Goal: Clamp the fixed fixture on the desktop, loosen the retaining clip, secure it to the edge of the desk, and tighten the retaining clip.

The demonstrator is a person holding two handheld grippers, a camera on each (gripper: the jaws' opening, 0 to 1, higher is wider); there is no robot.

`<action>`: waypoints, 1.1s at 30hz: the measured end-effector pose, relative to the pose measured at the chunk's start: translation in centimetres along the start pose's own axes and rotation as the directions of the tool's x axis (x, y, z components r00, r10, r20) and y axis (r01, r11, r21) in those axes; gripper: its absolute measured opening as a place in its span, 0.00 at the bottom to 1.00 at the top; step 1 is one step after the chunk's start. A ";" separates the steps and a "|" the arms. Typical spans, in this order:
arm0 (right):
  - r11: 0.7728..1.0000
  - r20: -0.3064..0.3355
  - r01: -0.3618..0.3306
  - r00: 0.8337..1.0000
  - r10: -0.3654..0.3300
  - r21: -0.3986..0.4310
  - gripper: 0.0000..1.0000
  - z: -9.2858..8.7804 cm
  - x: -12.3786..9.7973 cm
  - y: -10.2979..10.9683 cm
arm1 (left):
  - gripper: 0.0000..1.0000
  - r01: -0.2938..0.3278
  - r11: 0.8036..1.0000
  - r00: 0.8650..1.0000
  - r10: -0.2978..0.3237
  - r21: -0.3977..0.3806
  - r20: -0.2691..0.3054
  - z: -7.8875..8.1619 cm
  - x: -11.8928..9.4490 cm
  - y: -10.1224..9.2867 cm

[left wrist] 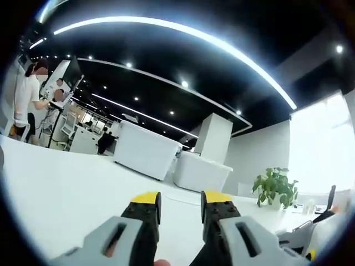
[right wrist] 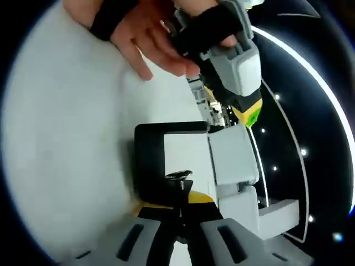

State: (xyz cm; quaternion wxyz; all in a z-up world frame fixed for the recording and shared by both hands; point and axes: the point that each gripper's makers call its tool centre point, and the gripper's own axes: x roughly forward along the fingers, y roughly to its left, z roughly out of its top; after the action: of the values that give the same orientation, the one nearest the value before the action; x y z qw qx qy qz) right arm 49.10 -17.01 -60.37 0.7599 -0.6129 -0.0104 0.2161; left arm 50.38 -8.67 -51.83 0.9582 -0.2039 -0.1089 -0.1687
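In the right gripper view, a black C-shaped clamp fixture [right wrist: 148, 160] with a small screw knob [right wrist: 177, 176] is held up against the white desk [right wrist: 72, 155]. My right gripper [right wrist: 180, 206] is shut on the fixture's lower end, its yellow tips on either side of the screw. Held by a hand [right wrist: 150, 39], my left gripper [right wrist: 245, 111] comes in from the top, just above the fixture and not touching it. In the left gripper view, my left gripper [left wrist: 181, 208] is open over the desktop [left wrist: 66, 194], with nothing between its yellow-tipped jaws.
Across the room stand white counter blocks [left wrist: 145, 149] and a white pillar [left wrist: 213, 138]. A potted plant [left wrist: 273, 187] sits at the desk's far right. People stand at a screen at the far left [left wrist: 30, 97]. A grey gripper part [left wrist: 308, 241] shows at bottom right.
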 end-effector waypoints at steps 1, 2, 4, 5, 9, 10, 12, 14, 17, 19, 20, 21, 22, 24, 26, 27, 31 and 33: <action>0.999 0.004 0.000 1.000 0.000 0.037 0.02 0.1 -0.1 -0.1 | 0.30 0.000 1.000 1.000 0.000 0.000 0.000 0.0 0.0 0.0; 0.998 0.000 0.002 1.000 -0.002 0.056 0.02 0.0 -0.1 -0.3 | 0.30 0.000 1.000 1.000 0.000 0.000 0.001 0.0 0.0 0.0; 0.997 -0.005 0.019 1.000 -0.019 0.073 0.02 0.3 -0.9 -0.8 | 0.30 0.001 1.000 1.000 -0.001 -0.005 0.002 0.1 0.0 0.0; 0.996 -0.002 0.025 1.000 -0.025 0.091 0.02 0.2 -1.1 -0.9 | 0.28 -0.001 1.000 1.000 0.001 -0.008 0.002 0.1 0.0 0.0; 0.983 0.014 0.057 0.998 -0.060 0.176 0.02 0.5 -2.6 -1.5 | 0.26 -0.010 1.000 1.000 0.010 -0.029 0.011 0.3 -0.1 0.3; 0.981 0.016 0.065 0.997 -0.069 0.181 0.02 0.5 -2.8 -1.7 | 0.26 -0.011 0.999 1.000 0.011 -0.033 0.013 0.3 -0.1 0.4; 0.972 0.015 0.076 0.997 -0.082 0.223 0.02 0.4 -3.5 -2.1 | 0.26 -0.011 0.999 1.000 0.011 -0.035 0.016 0.4 -0.1 0.4; 0.956 0.024 0.098 0.994 -0.109 0.276 0.02 0.4 -4.1 -2.6 | 0.26 -0.002 1.000 1.000 0.003 -0.030 0.021 0.5 -0.1 0.1; 0.919 0.054 0.130 0.986 -0.161 0.371 0.02 0.7 -5.4 -3.7 | 0.27 0.010 0.999 0.997 -0.006 -0.048 0.077 1.6 -0.3 -0.1; 0.909 0.055 0.151 0.981 -0.187 0.387 0.02 0.9 -6.1 -4.3 | 0.27 0.008 0.997 0.996 -0.001 -0.072 0.091 2.0 -0.4 0.1; 0.900 0.059 0.148 0.980 -0.188 0.409 0.02 1.0 -6.3 -4.4 | 0.27 0.005 0.996 0.995 0.003 -0.086 0.095 2.1 -0.5 0.3; 0.900 0.062 0.157 0.978 -0.199 0.407 0.02 1.2 -6.6 -4.6 | 0.27 0.003 0.995 0.995 0.008 -0.101 0.101 2.2 -0.5 0.5; 0.901 0.066 0.165 0.976 -0.208 0.402 0.02 1.3 -6.9 -4.6 | 0.27 0.003 0.994 0.994 0.010 -0.113 0.108 2.4 -0.6 0.5; 0.900 0.071 0.172 0.974 -0.217 0.400 0.02 1.6 -7.3 -4.8 | 0.27 0.004 0.993 0.994 0.010 -0.122 0.113 2.5 -0.6 0.5; 0.881 0.080 0.166 0.971 -0.223 0.442 0.02 1.9 -7.8 -5.0 | 0.27 0.005 0.993 0.994 0.008 -0.118 0.112 2.4 -0.6 0.4; 0.876 0.084 0.170 0.969 -0.232 0.452 0.02 2.0 -8.0 -5.0 | 0.27 0.009 0.993 0.994 0.004 -0.116 0.110 2.4 -0.6 0.3; 0.846 0.090 0.171 0.964 -0.249 0.505 0.02 2.2 -8.9 -5.2 | 0.27 0.012 0.994 0.994 0.001 -0.112 0.112 2.4 -0.7 0.2; 0.818 0.096 0.165 0.961 -0.258 0.551 0.02 2.4 -9.6 -5.3 | 0.27 0.013 0.993 0.993 0.001 -0.118 0.119 2.5 -0.7 0.2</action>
State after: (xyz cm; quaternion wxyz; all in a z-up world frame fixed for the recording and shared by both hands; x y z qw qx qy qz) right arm 41.42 -18.91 -52.46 0.9168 -0.3499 -0.0810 0.1747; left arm 49.46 -7.18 -49.84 0.9357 -0.2697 -0.1563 -0.1653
